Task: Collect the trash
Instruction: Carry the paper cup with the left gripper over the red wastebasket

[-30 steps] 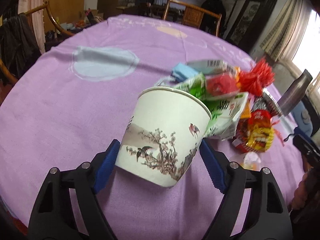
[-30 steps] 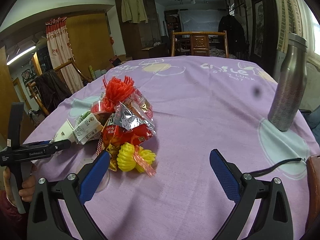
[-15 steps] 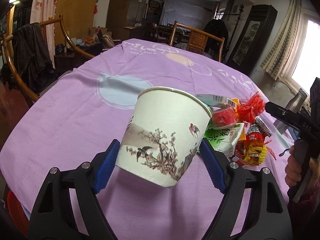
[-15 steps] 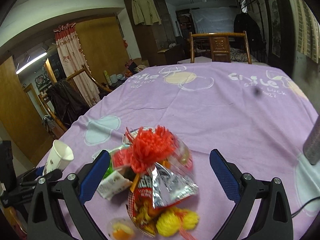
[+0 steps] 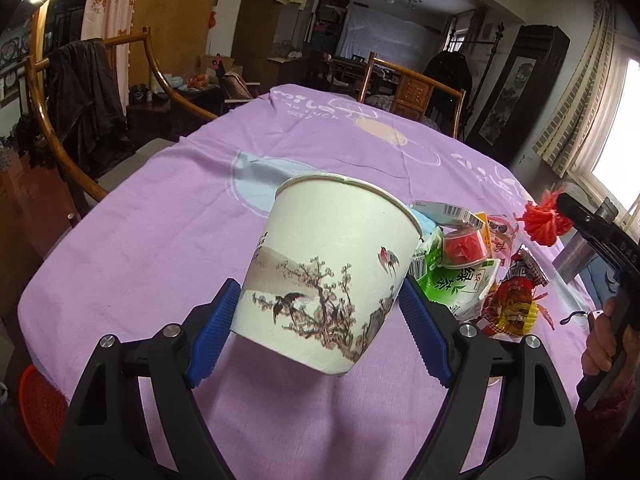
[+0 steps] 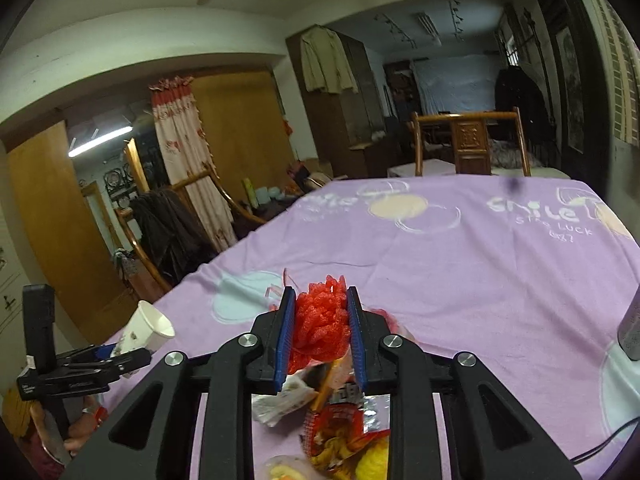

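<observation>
Two handheld grippers work over a round table covered in a lilac tablecloth (image 5: 168,240) printed with pale circles and white lettering.

The left gripper (image 5: 320,316), black with ridged blue pads, grasps a white paper cup (image 5: 332,268) printed with a branch of blossoms and small birds. One pad presses each side of the cup's lower wall. The cup is off the cloth, tilted, its open rim leaning up and away from the camera. From the right wrist camera the same cup shows at far left, mouth toward the table's centre.

The right gripper (image 6: 322,334) has its blue pads closing on a fluffy red pom-pom of shredded plastic strands (image 6: 322,324). The pom-pom sits squarely between the two pads, and both pads touch its sides. From the left wrist camera, the pom-pom sits at the tip of the right gripper, above the far right side of the table.

Below and just behind the pom-pom lies a heap of trash on the cloth: a red and silver foil snack wrapper (image 6: 344,420), a crumpled white wrapper (image 6: 280,400), a green and white tea carton (image 5: 460,284), a small clear tub with red contents (image 5: 466,244) and a yellow plastic tuft (image 5: 520,318). The heap lies just right of the held cup.

A brushed metal bottle (image 6: 632,328) stands at the right edge of the table.
</observation>
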### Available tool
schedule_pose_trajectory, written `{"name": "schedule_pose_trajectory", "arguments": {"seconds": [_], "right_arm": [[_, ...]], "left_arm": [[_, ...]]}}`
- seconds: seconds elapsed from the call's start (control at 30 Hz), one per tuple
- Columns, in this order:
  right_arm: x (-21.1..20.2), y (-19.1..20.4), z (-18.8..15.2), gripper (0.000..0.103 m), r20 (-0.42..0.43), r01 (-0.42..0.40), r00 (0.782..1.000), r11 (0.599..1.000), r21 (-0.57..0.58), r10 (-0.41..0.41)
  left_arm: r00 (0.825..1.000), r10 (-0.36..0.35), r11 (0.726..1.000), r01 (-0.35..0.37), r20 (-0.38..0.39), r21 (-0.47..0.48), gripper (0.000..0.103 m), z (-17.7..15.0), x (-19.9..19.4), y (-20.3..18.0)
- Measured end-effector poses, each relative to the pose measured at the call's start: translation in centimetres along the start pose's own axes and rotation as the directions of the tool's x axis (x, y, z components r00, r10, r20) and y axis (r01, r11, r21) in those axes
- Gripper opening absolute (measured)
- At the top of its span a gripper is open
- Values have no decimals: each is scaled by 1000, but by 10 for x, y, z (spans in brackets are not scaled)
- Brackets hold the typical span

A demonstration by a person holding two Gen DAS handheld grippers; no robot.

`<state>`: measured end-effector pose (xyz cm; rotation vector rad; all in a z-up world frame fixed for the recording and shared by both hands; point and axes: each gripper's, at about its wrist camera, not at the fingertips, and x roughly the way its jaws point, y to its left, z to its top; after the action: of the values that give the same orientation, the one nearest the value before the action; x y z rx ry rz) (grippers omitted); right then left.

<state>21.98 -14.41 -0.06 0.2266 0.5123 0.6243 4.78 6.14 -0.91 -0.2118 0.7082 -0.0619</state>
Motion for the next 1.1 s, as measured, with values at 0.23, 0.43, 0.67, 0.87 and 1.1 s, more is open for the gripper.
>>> {"name": "schedule_pose_trajectory", "arguments": {"seconds": [0.23,0.43,0.67,0.87,1.1], "right_arm": [[-39,21,0,27,48,-51,997,998,-35,53],[-47,45,-8,27,45,-93,994,994,-57,95],[-33,93,-12,27,-3,-161,987,982,-102,161],[-9,145,-14,27,-69,-230,972,962,-144,223],[19,218,-30,27,-181,-310,944,927,-211,274]], "left_arm": [[997,47,999,-47,56,-10,78,-8,-38,10],[991,111,993,-108,69,-58,78,-24,-67,42],[968,241,962,-229,71,-147,78,-49,-103,113],[931,366,897,-351,8,-270,79,-86,-127,201],[862,488,753,-494,-134,-434,91,-137,-139,297]]}}
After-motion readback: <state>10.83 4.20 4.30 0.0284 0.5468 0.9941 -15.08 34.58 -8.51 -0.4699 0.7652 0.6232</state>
